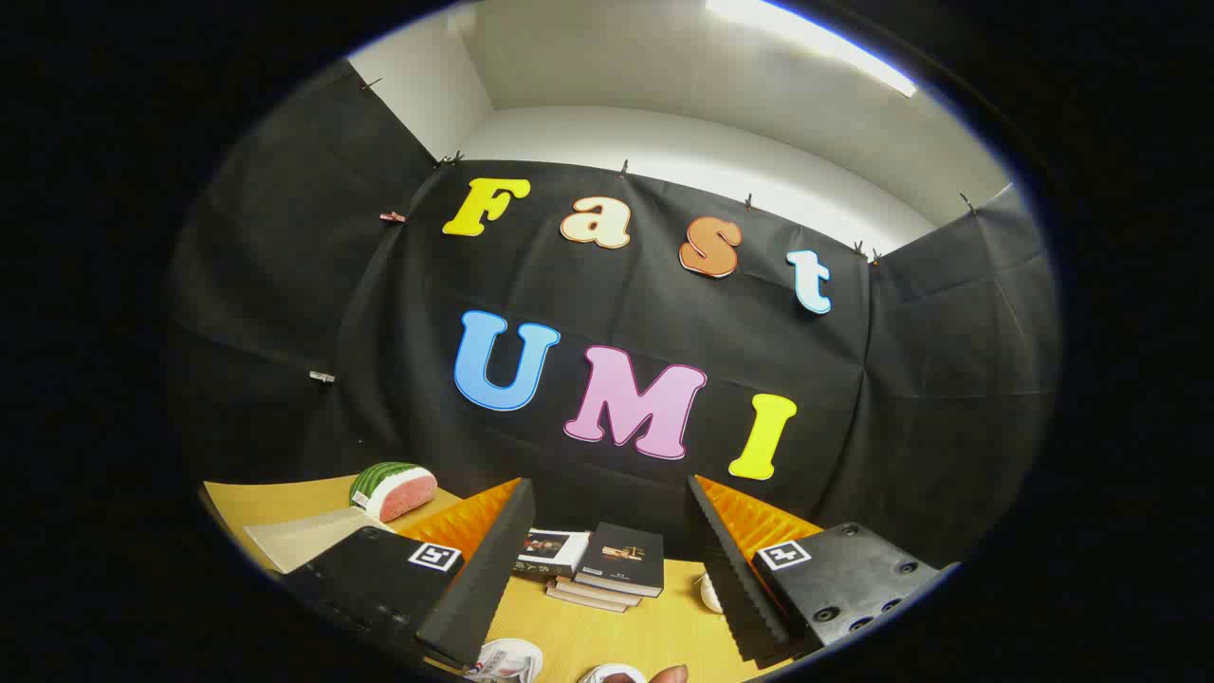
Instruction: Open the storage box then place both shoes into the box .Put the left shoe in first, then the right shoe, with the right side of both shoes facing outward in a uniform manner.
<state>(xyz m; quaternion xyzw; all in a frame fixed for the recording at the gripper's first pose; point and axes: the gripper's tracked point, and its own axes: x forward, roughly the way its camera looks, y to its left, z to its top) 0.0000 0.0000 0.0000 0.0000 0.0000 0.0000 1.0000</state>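
My gripper [607, 569] is up high, pointed mostly at the booth wall, fingers spread wide apart with nothing between them. The left finger [479, 579] and the right finger [735, 583] frame a strip of yellow-tan table [579, 636].

Between the fingers, a bit ahead on the table, I see a small pile of books [607, 564]: a dark-covered one on top, lighter ones under it, and another one with a picture on its cover lying just beside the pile on its left, touching or nearly so.

Shoes: at the near end of the table, right by the base of the left finger, I see part of a white shoe [507, 661] with some dark and red marks on it. Next to it, more to the middle, is the top of another white shoe [612, 673], mostly cut off. I can't tell which is left or right. A fingertip [671, 674] of a person pokes in just beside that second shoe.

A small white thing [709, 593] sits on the table against the inner side of the right finger; too little shows to say what it is.

Beyond the left finger, near the wall, a watermelon slice [394, 490] lies on the table, green rind up, pink flesh facing me. Just in front of it is a flat pale sheet [303, 536], partly hidden by the gripper body.
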